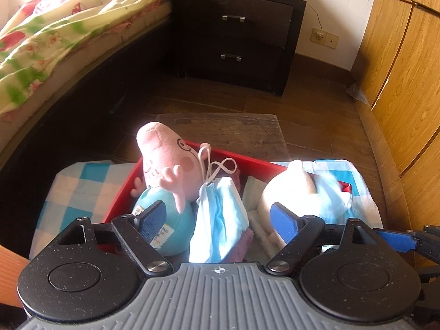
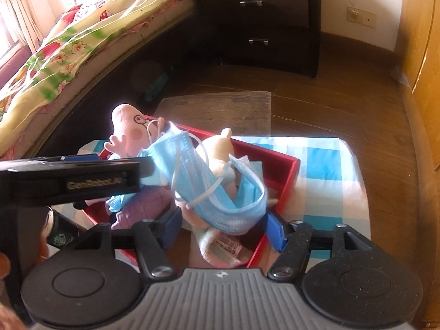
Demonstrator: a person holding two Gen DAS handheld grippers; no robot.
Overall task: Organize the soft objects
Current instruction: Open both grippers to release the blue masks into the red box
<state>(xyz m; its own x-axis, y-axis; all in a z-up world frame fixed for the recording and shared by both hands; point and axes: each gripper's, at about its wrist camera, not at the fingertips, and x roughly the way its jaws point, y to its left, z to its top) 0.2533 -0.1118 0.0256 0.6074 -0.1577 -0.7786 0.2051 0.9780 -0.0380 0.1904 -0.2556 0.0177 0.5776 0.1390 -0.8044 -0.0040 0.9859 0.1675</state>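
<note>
A red box [image 1: 247, 162] [image 2: 288, 170] sits on a blue-and-white checked cloth [image 1: 79, 184] [image 2: 324, 165]. In it are a pink pig plush in a blue shirt [image 1: 165, 165] [image 2: 129, 129], a cream plush [image 1: 288, 189] [image 2: 220, 151], a purple cloth [image 2: 143, 203] and blue face masks [image 1: 220, 220] [image 2: 220, 192]. My left gripper [image 1: 220, 220] is open over the box, with the masks between its fingers. My right gripper [image 2: 222, 225] is open low over the box's near side, with a mask draped between its fingers. The left gripper's body [image 2: 71, 181] crosses the right wrist view.
A bed with a floral quilt [image 1: 55, 41] [image 2: 68, 55] runs along the left. A dark nightstand [image 1: 236, 33] [image 2: 269, 19] stands behind, a wooden wardrobe [image 1: 407, 82] at right. A grey mat [image 1: 233, 132] lies on the wooden floor beyond the box. A dark can [image 2: 60, 233] stands at left.
</note>
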